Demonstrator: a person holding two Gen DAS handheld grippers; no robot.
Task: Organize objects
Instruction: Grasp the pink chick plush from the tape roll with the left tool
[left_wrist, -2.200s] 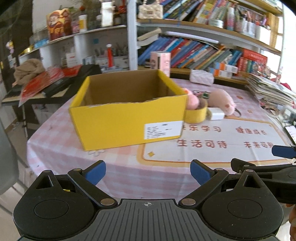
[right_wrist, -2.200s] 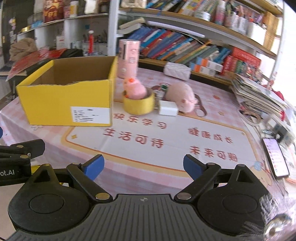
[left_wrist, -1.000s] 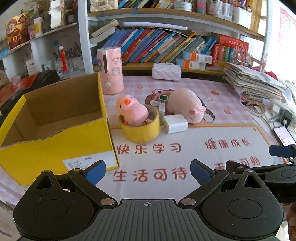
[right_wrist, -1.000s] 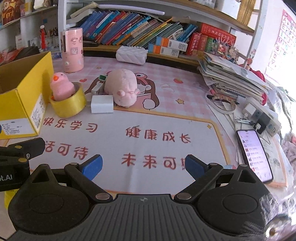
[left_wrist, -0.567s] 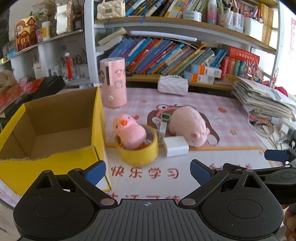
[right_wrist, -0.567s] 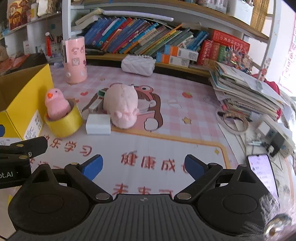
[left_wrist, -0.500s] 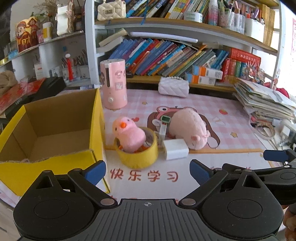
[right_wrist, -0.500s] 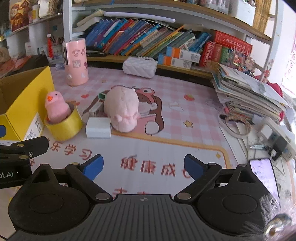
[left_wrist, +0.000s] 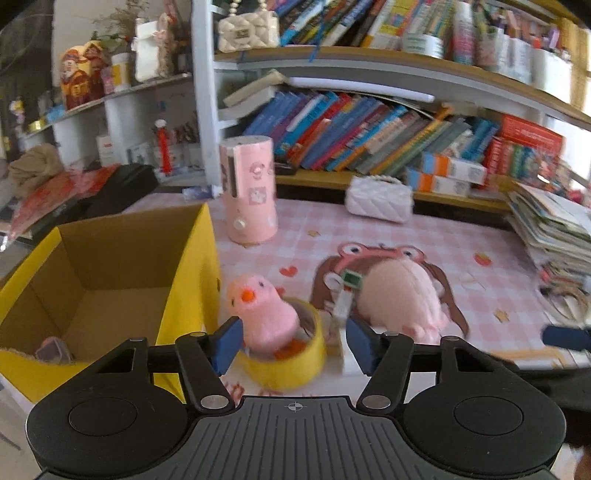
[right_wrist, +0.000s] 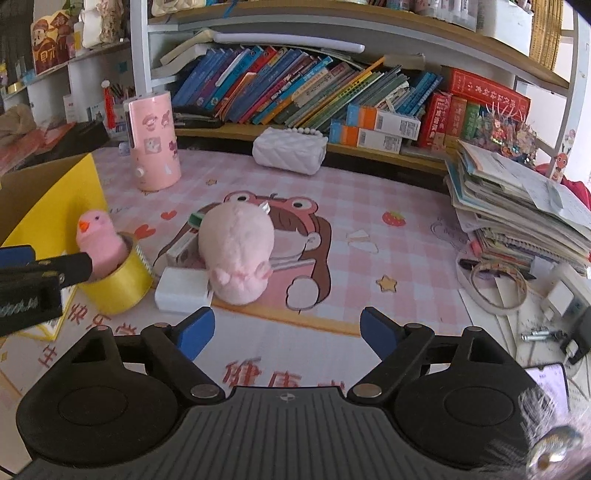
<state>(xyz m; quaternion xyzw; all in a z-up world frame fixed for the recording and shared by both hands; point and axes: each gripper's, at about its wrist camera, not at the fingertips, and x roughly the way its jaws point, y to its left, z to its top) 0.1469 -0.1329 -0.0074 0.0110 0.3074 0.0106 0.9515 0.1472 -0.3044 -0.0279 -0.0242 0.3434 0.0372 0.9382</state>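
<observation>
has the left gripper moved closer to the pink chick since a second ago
Yes. The left gripper has advanced toward the pink chick in the yellow tape roll, beside the fixed yellow box. Its jaws have just been closing, now flanking the chick without pressing it.

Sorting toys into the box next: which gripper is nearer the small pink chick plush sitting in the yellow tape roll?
Left. The left gripper brackets the small pink chick plush; the right gripper faces the bigger pink plush, off to the chick's right.

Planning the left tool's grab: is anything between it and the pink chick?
Nothing visible. The left tool faces the pink chick directly, open, its fingers having just been closing; the chick sits in the yellow tape roll.
</observation>
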